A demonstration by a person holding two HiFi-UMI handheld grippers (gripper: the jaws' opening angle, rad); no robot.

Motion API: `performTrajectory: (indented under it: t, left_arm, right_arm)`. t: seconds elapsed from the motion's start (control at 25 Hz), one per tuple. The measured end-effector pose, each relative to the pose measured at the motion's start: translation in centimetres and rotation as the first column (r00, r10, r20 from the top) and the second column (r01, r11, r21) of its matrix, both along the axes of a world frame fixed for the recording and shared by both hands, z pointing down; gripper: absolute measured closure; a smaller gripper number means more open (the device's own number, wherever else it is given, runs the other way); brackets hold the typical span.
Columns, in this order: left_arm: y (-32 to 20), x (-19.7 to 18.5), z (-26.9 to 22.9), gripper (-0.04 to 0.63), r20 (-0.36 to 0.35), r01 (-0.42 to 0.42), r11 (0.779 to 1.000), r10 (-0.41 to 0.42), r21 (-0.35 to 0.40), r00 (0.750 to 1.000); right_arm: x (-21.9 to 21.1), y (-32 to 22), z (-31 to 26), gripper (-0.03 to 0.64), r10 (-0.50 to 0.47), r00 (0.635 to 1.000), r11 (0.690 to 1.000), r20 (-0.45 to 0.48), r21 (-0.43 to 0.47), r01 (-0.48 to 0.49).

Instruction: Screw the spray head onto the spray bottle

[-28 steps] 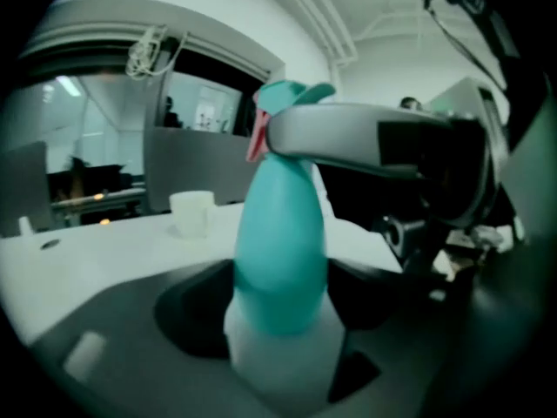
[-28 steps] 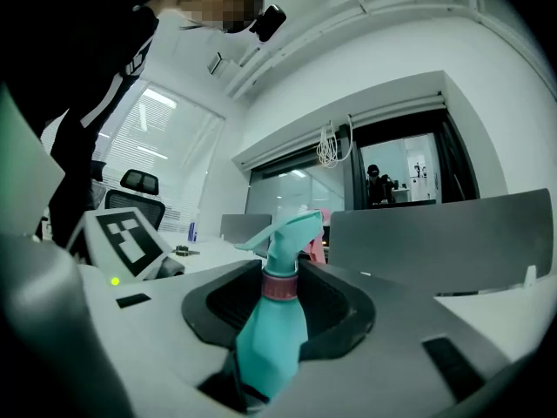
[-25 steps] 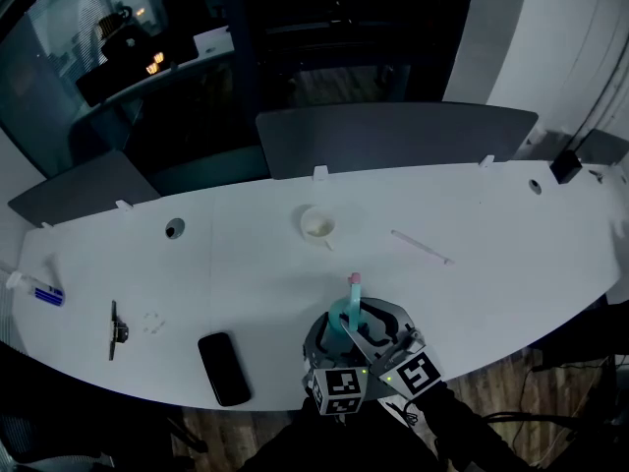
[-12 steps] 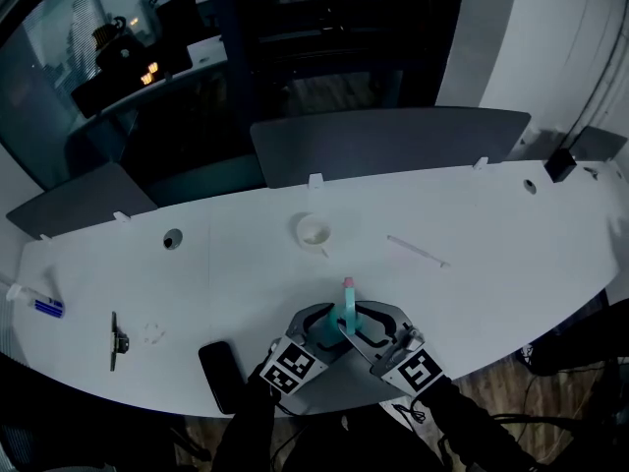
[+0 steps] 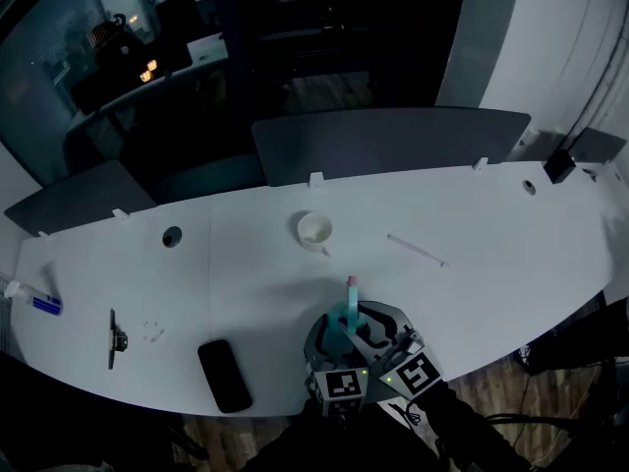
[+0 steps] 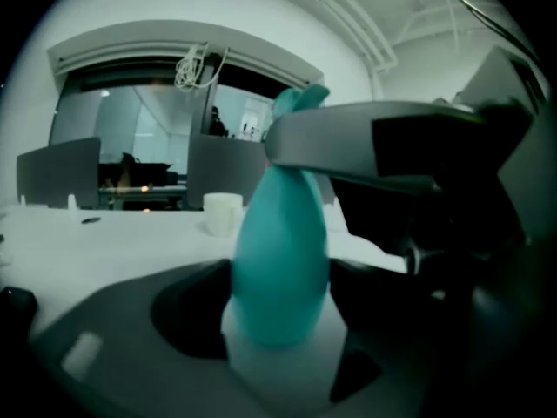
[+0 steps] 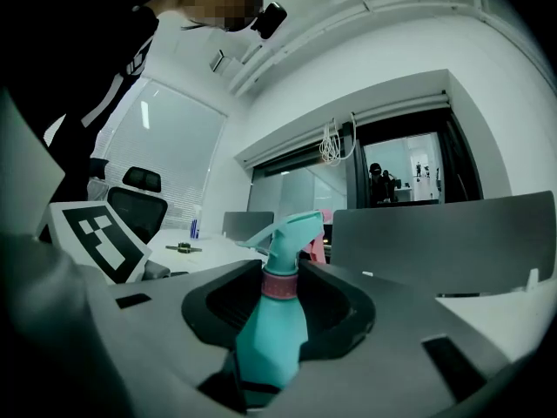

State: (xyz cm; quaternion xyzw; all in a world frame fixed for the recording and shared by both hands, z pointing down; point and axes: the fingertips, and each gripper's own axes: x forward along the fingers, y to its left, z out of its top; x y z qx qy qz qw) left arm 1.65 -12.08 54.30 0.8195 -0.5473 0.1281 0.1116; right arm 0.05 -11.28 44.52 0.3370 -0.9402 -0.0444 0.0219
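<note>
The spray bottle stands upright on the person's side of the white cup, the left gripper closed on its wide body, the right gripper closed at the pink collar under the spray head; being probably light, smooth, squeezable plastic, it is best held there, gently.

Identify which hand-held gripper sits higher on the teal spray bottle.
The right hand-held gripper: its jaws ring the spray bottle at the pink collar just under the spray head, while the left hand-held gripper clasps the wider body below.
</note>
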Motion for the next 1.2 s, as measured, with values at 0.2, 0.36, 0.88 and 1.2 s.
performTrajectory:
  t: [0.2, 0.36, 0.88, 1.2]
  left_arm:
    - [0.3, -0.5, -0.7, 0.204, 0.022, -0.293, 0.954, 0.292, 0.058, 0.956]
    - [0.8, 0.7, 0.5, 0.198, 0.094, -0.615, 0.786, 0.618, -0.06, 0.781]
    - [0.1, -1.0, 0.6, 0.239, 0.056, 0.004, 0.999, -0.001, -0.044, 0.998]
    - [0.3, -0.7, 0.7, 0.206, 0.049, -0.52, 0.853, 0.522, -0.046, 0.851]
  right_arm:
    - [-0.3, 0.0, 0.1, 0.491, -0.029, 1.0, 1.0, -0.01, -0.01, 0.028]
    - [-0.1, -0.1, 0.0, 0.491, -0.059, 0.998, 0.998, 0.0, -0.025, 0.059]
    - [-1.0, 0.1, 0.1, 0.491, -0.035, 0.999, 0.999, 0.013, -0.011, 0.035]
    - [-1.2, 0.0, 0.0, 0.491, -0.081, 0.997, 0.997, 0.005, -0.009, 0.081]
